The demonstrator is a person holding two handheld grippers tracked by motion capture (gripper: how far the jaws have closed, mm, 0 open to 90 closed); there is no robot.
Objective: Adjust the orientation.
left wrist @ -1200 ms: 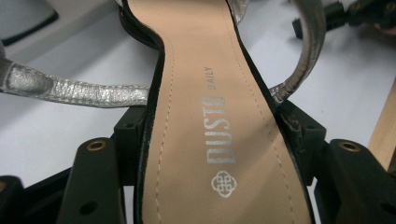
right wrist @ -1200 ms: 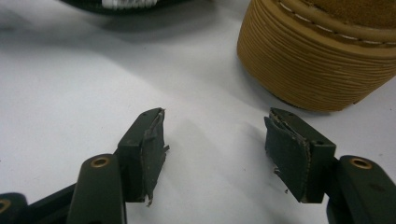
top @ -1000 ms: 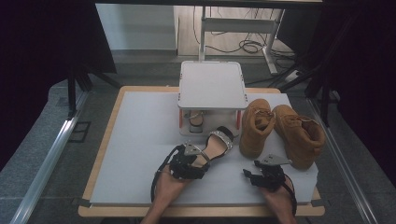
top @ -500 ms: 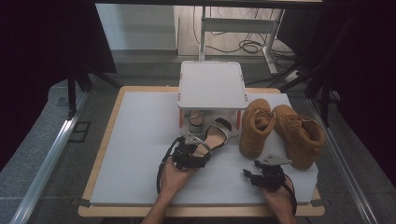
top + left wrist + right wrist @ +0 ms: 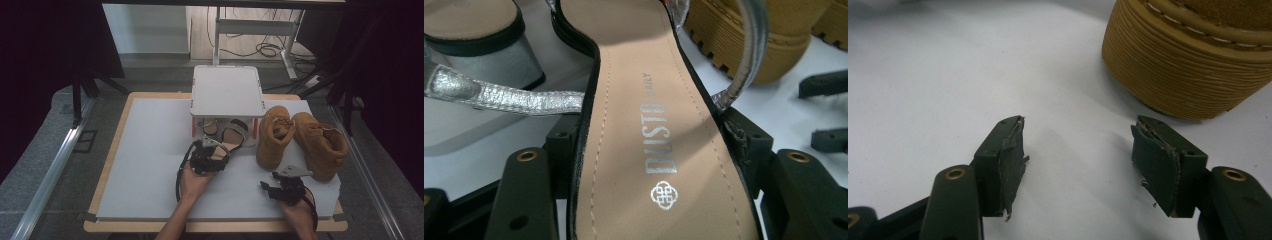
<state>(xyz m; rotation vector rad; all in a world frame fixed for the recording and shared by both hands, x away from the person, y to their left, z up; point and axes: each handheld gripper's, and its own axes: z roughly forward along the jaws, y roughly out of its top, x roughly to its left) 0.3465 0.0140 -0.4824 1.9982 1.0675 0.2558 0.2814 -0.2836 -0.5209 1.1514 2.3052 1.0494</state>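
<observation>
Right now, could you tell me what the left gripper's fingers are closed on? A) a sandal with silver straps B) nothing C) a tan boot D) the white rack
A: in the left gripper view the sandal sole sits clamped between the left gripper fingers.

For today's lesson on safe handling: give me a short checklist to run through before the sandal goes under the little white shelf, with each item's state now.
1. Left gripper fingers clamp the sandal at its sole edges: ok.
2. Sandal aimed at the white shelf opening: ok.
3. Other sandal already under the shelf, room beside it: cannot tell.
4. Loose silver strap clear of a snag: cannot tell.
5. Right gripper open, holding nothing, near the tan boots: ok.
</observation>
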